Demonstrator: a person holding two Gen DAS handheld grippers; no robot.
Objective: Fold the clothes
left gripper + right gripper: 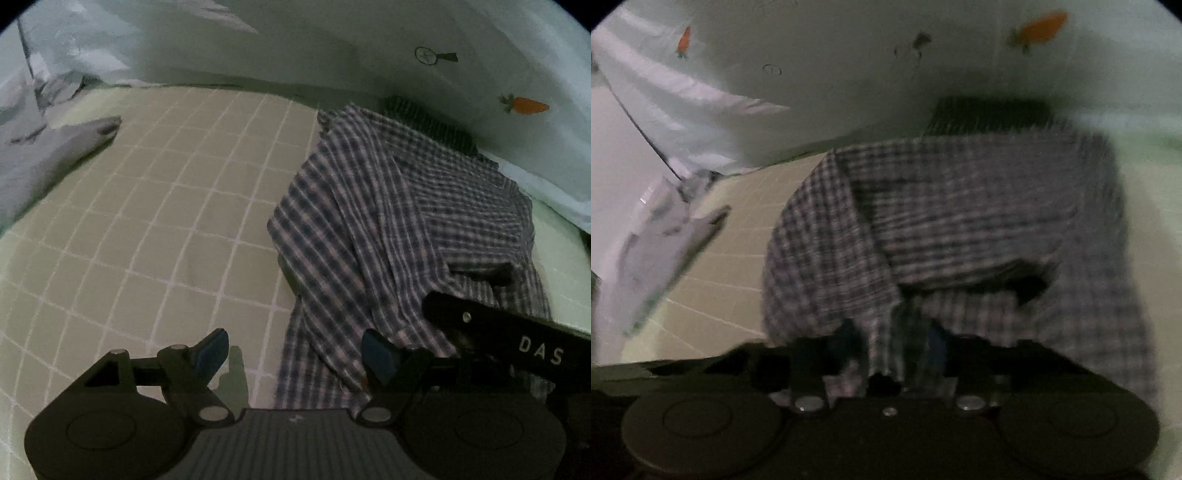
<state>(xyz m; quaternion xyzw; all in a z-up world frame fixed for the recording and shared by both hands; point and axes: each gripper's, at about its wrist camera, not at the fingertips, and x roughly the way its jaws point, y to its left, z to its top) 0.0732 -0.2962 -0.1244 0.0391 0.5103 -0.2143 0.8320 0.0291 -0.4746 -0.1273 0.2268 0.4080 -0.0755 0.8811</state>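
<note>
Left wrist view: the left hand-held gripper (pixel 295 354) hangs over the bed (pixel 147 206), whose sheet is pale green with a white grid. Its 2 blue-padded fingers (pixel 212 350) stand wide apart with nothing clamped; the left one is over bare sheet, the right one over the near edge of the checked shirt (pixel 388 221). The shirt lies crumpled on the right half of the bed, reaching back toward a white cloth with carrot prints (pixel 524 105). A darker checked garment (pixel 424 114) lies behind the shirt, against that cloth. The right hand-held gripper (pixel 517 339), a black bar lettered "DAS", comes in from the right edge over the shirt. A grey-white garment (pixel 55 147) lies at the bed's left edge.

Right wrist view: the picture is blurred. The right hand-held gripper (pixel 890 354) has its jaws drawn close together on a bunched fold of the checked shirt (pixel 960 221), which fills the gap between them. The shirt spreads beyond, with the bed (pixel 738 236) bare to its left.
</note>
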